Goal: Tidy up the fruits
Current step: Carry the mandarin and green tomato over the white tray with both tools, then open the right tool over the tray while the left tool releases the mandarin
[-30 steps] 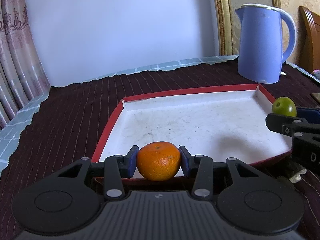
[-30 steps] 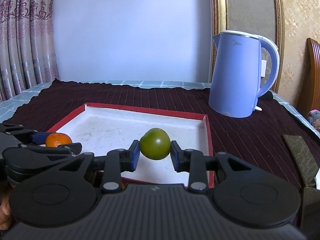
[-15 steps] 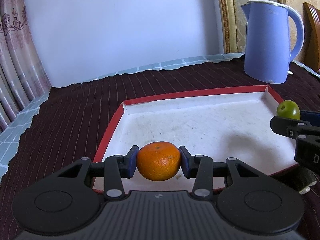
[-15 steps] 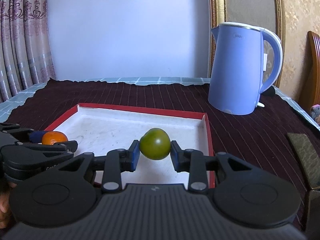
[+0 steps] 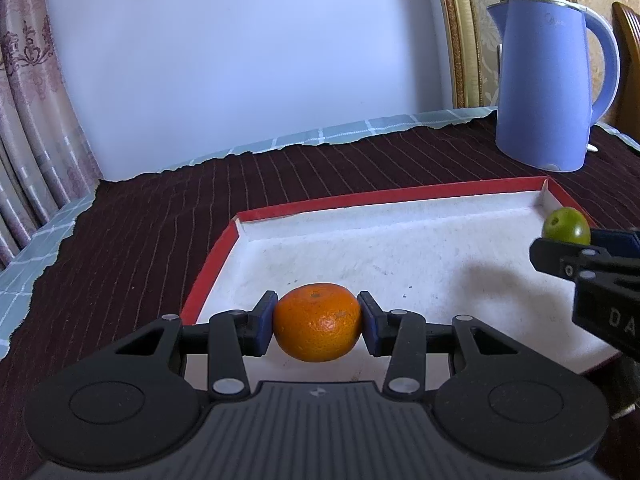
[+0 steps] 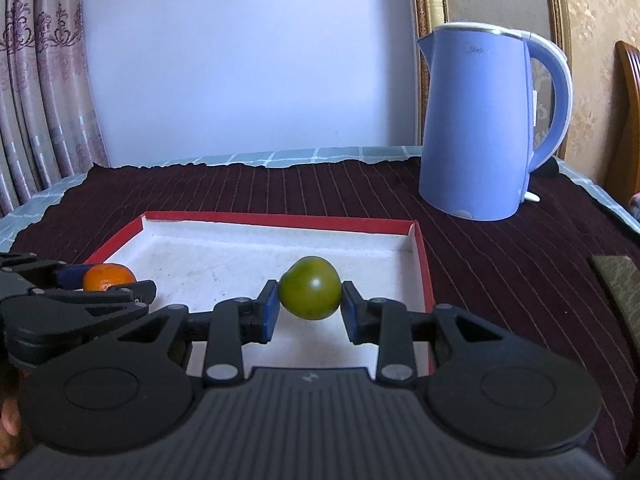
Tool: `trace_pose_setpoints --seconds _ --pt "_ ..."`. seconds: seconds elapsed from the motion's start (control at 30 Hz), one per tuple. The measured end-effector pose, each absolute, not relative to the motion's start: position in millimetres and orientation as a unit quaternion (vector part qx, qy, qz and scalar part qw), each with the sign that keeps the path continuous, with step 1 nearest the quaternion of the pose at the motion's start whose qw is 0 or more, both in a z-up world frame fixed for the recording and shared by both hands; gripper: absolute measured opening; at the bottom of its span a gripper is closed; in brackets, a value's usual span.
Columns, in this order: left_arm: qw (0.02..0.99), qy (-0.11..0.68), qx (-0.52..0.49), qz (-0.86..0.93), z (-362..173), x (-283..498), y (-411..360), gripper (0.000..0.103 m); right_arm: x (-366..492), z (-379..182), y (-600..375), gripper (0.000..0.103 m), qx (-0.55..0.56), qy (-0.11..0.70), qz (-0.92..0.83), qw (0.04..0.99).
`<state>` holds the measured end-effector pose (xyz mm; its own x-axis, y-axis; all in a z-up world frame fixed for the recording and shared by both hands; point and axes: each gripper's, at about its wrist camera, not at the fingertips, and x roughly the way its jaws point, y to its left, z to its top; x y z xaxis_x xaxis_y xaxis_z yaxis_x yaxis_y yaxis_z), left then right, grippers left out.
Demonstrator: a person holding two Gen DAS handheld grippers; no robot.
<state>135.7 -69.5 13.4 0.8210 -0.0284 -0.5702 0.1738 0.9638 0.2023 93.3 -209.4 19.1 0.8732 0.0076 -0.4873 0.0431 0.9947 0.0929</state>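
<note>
An orange mandarin [image 5: 317, 327] is pinched between the blue pads of my left gripper [image 5: 317, 328], which is shut on it just above the near left part of a red-rimmed white tray [image 5: 392, 196]. My right gripper [image 6: 309, 307] is shut on a green fruit [image 6: 310, 287] over the tray's [image 6: 280, 220] near right part. In the left wrist view the green fruit [image 5: 566, 230] shows at the right edge, held by the other gripper. In the right wrist view the mandarin [image 6: 108, 276] shows at the left, partly hidden by the left gripper's black frame.
A blue electric kettle [image 5: 548, 84] stands beyond the tray's far right corner, also large in the right wrist view as the kettle [image 6: 484, 120]. A dark striped cloth [image 5: 140, 232] covers the table. Curtains hang at the left. A wooden chair back is at the far right.
Both grippers have advanced over the tray with their fruits still held. The tray's near rim has slid under them and the kettle appears closer.
</note>
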Motion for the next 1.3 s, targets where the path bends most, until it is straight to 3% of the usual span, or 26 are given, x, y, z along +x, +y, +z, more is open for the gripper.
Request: trace_pose_setpoints --seconds 1.13,1.3 --pt "0.946 0.299 0.117 -0.037 6 186 -76 0.042 145 10 -226 0.032 0.057 0.266 -0.048 0.961" --pt "0.946 0.299 0.119 -0.038 4 187 -76 0.043 141 10 -227 0.044 0.059 0.258 -0.051 0.963"
